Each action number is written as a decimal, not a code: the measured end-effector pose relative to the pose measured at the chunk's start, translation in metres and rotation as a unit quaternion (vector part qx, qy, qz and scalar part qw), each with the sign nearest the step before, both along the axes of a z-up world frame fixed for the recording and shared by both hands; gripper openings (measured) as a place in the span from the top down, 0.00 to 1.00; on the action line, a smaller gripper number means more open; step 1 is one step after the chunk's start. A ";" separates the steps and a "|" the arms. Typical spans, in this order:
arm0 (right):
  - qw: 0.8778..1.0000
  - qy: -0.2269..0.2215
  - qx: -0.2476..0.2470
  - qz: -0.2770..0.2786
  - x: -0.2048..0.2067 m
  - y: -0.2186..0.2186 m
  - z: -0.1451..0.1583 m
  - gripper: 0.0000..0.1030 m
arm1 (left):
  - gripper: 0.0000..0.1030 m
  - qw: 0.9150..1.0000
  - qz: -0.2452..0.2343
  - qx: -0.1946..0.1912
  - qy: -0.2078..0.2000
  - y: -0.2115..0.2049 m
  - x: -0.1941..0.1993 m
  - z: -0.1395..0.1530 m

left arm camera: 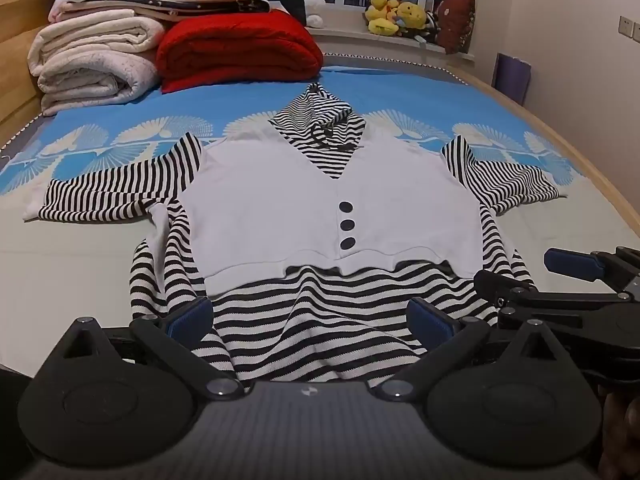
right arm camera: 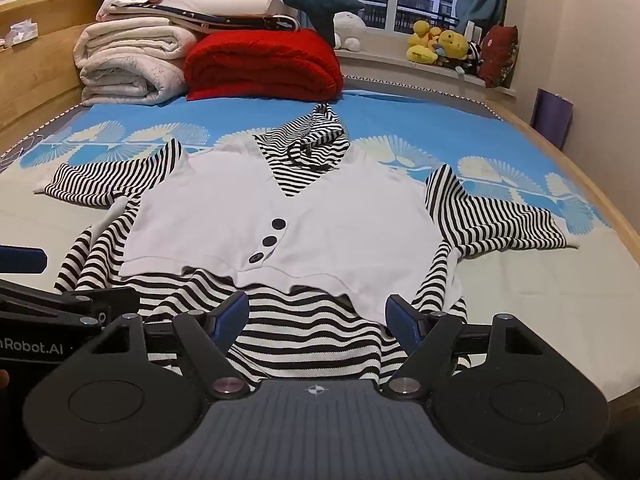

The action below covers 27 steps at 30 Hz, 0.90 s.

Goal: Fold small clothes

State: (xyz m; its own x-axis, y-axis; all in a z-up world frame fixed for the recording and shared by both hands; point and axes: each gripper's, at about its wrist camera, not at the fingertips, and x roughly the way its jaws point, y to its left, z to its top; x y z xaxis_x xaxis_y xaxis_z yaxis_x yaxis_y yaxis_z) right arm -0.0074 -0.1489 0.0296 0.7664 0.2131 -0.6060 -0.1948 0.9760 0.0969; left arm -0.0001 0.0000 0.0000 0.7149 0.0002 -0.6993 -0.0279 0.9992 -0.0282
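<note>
A small hooded top (left arm camera: 280,208) lies flat and front up on the bed, with its hood pointing away from me. It has a white vest front with three dark buttons (left arm camera: 347,225), and its sleeves, hood and hem are striped black and white. My left gripper (left arm camera: 311,316) is open, low over the striped hem (left arm camera: 312,320), and its blue pads stand apart on either side of the cloth. My right gripper (right arm camera: 318,316) is also open, over the right part of the hem (right arm camera: 316,340), with nothing pinched. The two grippers are side by side; one of the right gripper's pads (left arm camera: 572,263) shows in the left wrist view.
Folded white blankets (left arm camera: 92,64) and a red quilt (left arm camera: 240,52) are stacked at the bed's far left. Plush toys (left arm camera: 396,14) sit on the windowsill. A wooden bed frame (right arm camera: 600,200) edges the right side, and a purple bag (right arm camera: 552,116) leans on the wall.
</note>
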 end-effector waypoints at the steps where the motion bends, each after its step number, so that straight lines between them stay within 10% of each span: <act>1: 1.000 -0.001 0.003 0.001 -0.002 -0.006 -0.004 0.25 | 0.00 1.000 0.000 0.000 0.000 0.000 -0.001 0.000; 27: 1.000 0.013 0.014 -0.006 0.002 -0.026 -0.035 0.25 | 0.00 1.000 -0.001 0.001 -0.001 0.001 -0.003 0.000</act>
